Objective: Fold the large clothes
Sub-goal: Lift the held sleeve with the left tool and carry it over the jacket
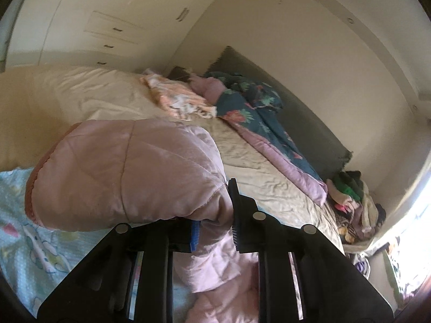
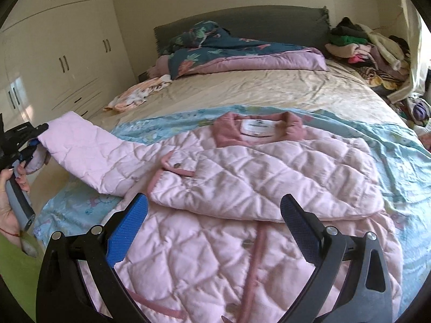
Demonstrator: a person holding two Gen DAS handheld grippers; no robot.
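Observation:
A pink quilted jacket lies face up on a light blue sheet on the bed, collar toward the headboard, one sleeve folded across its chest. My left gripper is shut on the cuff end of the other sleeve and holds it lifted off the bed at the left; it shows in the right wrist view with the sleeve stretched out from the jacket. My right gripper is open and empty, hovering just above the jacket's lower front.
A dark floral quilt and an orange-white garment lie near the grey headboard. A pile of clothes sits at the far right corner. White wardrobes stand to the left of the bed.

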